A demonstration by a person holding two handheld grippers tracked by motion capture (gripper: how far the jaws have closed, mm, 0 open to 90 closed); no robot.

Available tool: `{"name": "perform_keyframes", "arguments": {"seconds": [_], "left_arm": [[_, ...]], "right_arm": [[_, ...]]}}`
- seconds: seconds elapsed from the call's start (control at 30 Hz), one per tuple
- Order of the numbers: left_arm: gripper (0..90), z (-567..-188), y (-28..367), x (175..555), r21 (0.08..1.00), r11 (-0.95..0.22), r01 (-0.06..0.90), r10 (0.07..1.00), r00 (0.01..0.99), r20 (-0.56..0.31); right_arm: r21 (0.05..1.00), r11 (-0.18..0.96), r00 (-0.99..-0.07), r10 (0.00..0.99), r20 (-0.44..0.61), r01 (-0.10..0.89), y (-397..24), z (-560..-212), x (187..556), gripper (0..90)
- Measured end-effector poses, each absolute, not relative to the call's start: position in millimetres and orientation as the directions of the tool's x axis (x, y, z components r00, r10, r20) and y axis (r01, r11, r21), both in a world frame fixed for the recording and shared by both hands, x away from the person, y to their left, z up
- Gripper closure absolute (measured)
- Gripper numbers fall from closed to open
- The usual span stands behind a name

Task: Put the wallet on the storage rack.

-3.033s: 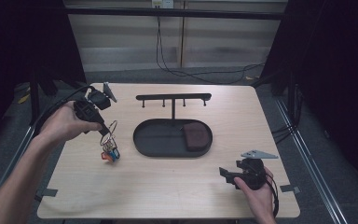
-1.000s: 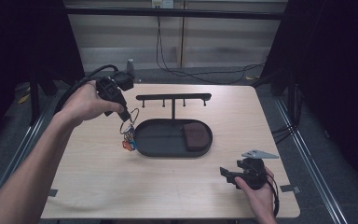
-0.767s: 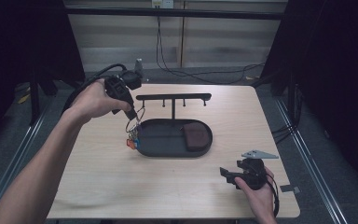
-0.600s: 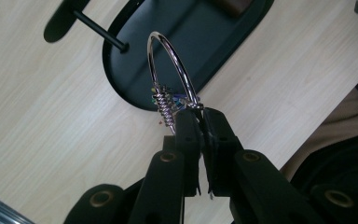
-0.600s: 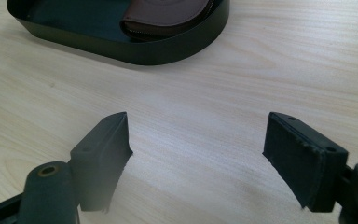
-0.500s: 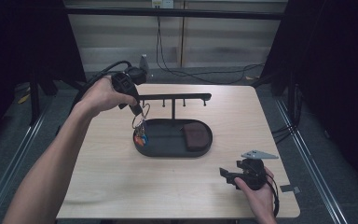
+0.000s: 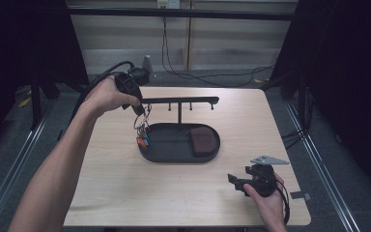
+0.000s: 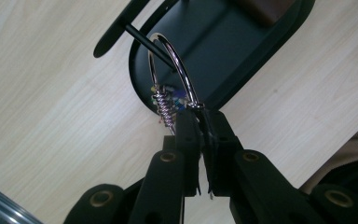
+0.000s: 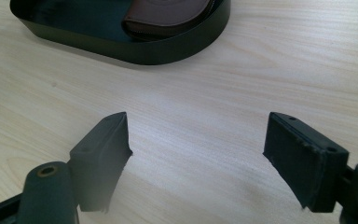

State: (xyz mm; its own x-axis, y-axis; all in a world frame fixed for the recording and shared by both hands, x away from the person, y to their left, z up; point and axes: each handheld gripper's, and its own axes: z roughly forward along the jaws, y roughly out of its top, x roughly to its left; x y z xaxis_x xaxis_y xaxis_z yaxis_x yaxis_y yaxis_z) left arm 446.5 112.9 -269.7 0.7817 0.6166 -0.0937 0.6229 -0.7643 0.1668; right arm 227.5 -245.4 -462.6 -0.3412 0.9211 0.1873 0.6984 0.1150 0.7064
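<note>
1. Your left gripper (image 7: 137,107) is raised at the left end of the black key stand's crossbar (image 7: 178,100), its jaws pinched tight on a silver key ring (image 8: 177,70). You hold the loop high, seemingly so it can slip over a peg (image 8: 147,42) there.
2. Coloured tags (image 7: 143,141) dangle from the ring over the left rim of the oval tray (image 7: 174,157).
3. A brown pouch (image 7: 202,140) lies in the tray's right half.
4. Your right gripper (image 7: 241,182) rests low near the table's (image 7: 116,193) front right corner, jaws spread wide and empty, apparently just waiting.
</note>
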Motion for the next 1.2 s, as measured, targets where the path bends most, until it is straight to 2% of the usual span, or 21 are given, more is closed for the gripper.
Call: {"name": "perform_keyframes", "arguments": {"seconds": [0.67, 1.0, 1.2], "left_arm": [[85.6, -290, 114, 466, 0.139, -0.743, 0.655, 0.656, 0.754, -0.045], [85.1, -292, 113, 467, 0.155, -0.725, 0.671, 0.673, 0.738, -0.045], [81.5, -292, 114, 465, 0.151, -0.718, 0.680, 0.684, 0.729, -0.028]], "right_arm": [[0.711, 0.093, -0.331, 0.922, 0.203, 0.697, -252, -463, 226, 22.4], [0.710, 0.092, -0.327, 0.923, 0.202, 0.699, -254, -463, 225, 22.4], [0.712, 0.096, -0.332, 0.922, 0.199, 0.696, -252, -462, 225, 22.4]]}}
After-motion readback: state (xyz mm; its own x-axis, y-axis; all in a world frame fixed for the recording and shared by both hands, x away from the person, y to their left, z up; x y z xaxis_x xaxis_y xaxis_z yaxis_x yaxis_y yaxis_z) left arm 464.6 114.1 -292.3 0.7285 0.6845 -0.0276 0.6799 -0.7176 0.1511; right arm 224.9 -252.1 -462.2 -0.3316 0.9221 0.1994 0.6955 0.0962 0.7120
